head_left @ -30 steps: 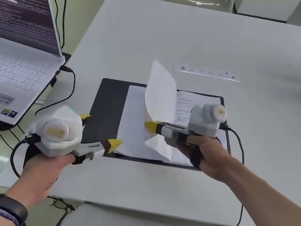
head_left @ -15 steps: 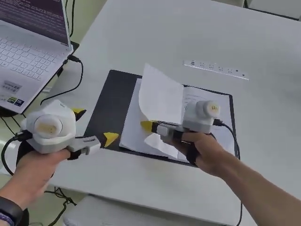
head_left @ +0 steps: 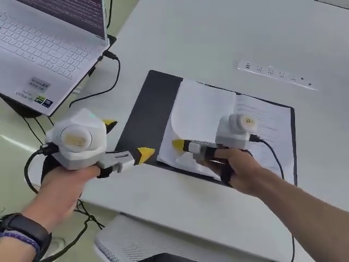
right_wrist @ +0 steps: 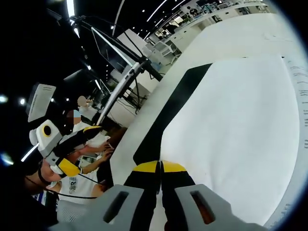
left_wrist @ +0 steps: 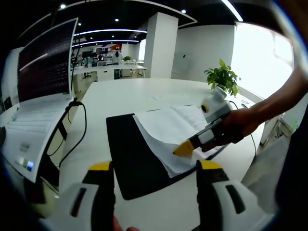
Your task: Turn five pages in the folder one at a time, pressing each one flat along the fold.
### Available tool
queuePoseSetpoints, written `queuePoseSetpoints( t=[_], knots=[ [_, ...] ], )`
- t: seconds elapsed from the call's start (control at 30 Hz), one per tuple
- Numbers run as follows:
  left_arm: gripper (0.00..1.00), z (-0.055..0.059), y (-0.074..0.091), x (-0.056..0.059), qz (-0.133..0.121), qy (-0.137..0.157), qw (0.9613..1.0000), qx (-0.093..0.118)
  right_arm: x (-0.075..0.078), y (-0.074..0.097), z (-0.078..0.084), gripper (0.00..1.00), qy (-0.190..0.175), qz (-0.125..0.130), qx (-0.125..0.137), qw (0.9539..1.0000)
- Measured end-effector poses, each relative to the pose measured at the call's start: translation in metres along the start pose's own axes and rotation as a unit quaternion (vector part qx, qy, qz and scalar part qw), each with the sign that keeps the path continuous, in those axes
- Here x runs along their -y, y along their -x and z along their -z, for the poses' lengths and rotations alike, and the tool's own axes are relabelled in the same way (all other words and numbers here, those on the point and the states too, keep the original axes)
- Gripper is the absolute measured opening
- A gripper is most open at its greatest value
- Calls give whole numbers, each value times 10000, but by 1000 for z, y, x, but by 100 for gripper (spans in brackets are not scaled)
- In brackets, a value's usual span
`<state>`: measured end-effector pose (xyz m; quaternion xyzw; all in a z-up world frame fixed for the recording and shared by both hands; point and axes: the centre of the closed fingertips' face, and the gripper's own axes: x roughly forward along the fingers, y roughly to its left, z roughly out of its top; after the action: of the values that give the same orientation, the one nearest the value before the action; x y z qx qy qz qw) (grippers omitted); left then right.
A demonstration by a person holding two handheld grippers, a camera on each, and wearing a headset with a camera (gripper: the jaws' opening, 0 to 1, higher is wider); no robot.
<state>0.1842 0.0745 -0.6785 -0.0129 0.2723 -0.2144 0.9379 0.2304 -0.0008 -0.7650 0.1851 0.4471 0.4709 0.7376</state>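
My right tongs point(head_left: 179, 144) were pinched together at the curled edge of a smooth white page point(head_left: 200, 114) in the flat black folder point(head_left: 147, 109); left tongs point(head_left: 127, 139) gaped apart.

laptop screen point(head_left: 82, 11): small lines are showing, too tiny to read
printed page point(head_left: 270, 123): words are looking blurry, nothing readable
laptop stickers point(head_left: 40, 99): too small to read

We see the laptop point(head_left: 52, 52) cut off at the top edge. We cannot read the print on the right page point(head_left: 270, 123). The right hand point(head_left: 242, 170) hides part of the folder point(head_left: 146, 112).
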Motion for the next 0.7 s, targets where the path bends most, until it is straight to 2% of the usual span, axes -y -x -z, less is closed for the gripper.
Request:
queuePoseSetpoints(
  t=[0.17, 0.4, 0.53, 0.67, 0.7],
  knots=[
    [69, 3, 1, -1, -16, 22, 10000, -9, 11, -6, 12, 0, 26, 238, -156, 9996],
    [69, 4, 1, 4, 8, 29, 10000, -28, 12, -12, 15, 6, -4, 309, -138, 9994],
    [70, 3, 0, 8, 56, 37, 10000, -19, 9, -11, 14, 10, -186, 223, -103, 9995],
    [70, 5, -3, 13, 111, -16, 9999, -89, 2, -13, 13, 20, -69, 112, -125, 9998],
    [70, 5, -4, 14, 124, -16, 9999, -99, 0, -14, 13, 23, -63, -6, -104, 9999]
  ],
)
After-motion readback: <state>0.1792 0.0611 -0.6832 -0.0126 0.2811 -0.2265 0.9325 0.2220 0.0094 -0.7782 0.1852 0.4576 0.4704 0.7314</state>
